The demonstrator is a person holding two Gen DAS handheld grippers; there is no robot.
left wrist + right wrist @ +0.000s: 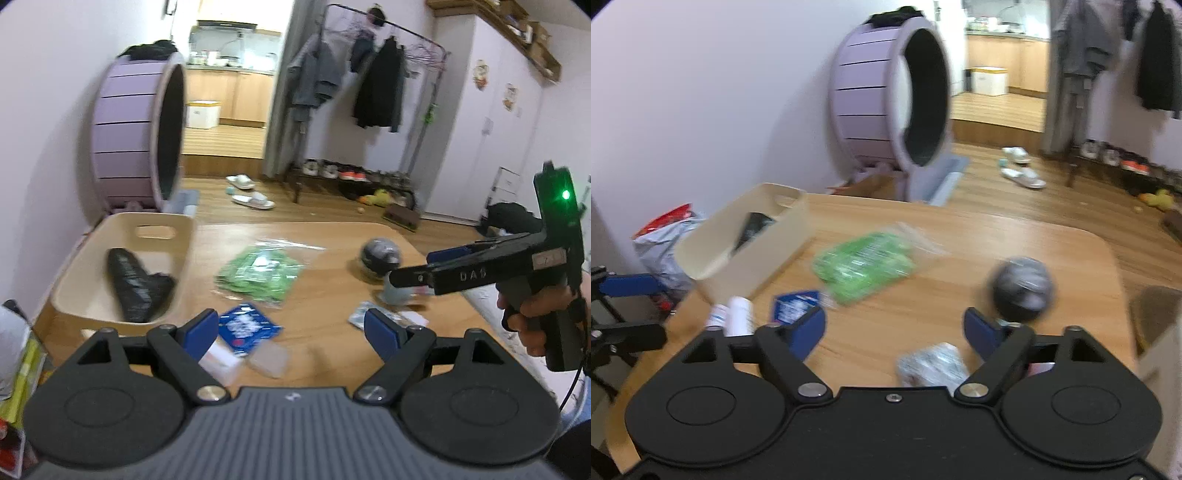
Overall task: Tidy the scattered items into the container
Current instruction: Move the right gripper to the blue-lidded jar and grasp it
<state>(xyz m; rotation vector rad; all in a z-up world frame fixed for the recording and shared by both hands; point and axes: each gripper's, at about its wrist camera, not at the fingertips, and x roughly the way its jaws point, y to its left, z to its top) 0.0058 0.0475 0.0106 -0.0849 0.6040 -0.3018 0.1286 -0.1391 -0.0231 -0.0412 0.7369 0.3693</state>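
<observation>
Only the left wrist view shows the hand (535, 314).

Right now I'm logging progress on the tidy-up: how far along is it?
Early. Done: one black bundle lies in the beige container. In hand: nothing; the left claw and right claw are open and empty. Left on the table: the green packet, blue sachet, dark ball and several small items.

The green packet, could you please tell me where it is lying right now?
In both wrist views the green packet lies mid-table, between the beige container to its left and the dark ball to its right.
</observation>
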